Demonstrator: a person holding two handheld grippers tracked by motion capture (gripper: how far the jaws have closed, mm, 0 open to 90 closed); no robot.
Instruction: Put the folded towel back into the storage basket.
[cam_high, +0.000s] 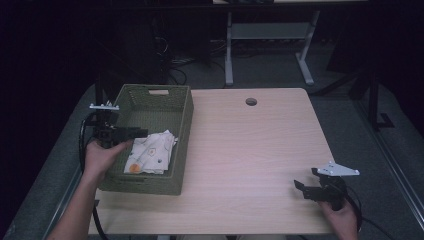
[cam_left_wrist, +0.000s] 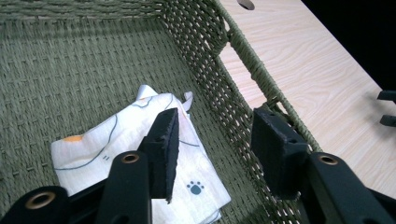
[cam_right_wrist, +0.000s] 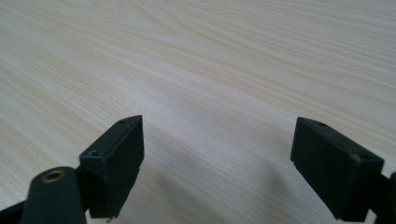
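Cloth lying in the green basket, both claws empty

The wooden counter (cam_high: 250, 150) carries a woven green basket (cam_high: 182, 120) at its left edge. A folded white printed cloth (cam_high: 150, 152) lies on the basket floor. The left claw (cam_left_wrist: 215, 140) hangs just above the cloth, jaws parted with nothing between them. The right claw (cam_right_wrist: 217, 163) gapes wide over bare counter, well apart from the basket.

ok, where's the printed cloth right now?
The printed cloth lies folded on the floor of the green woven basket at the table's left side in the high view, just below the open left gripper, which isn't touching it.
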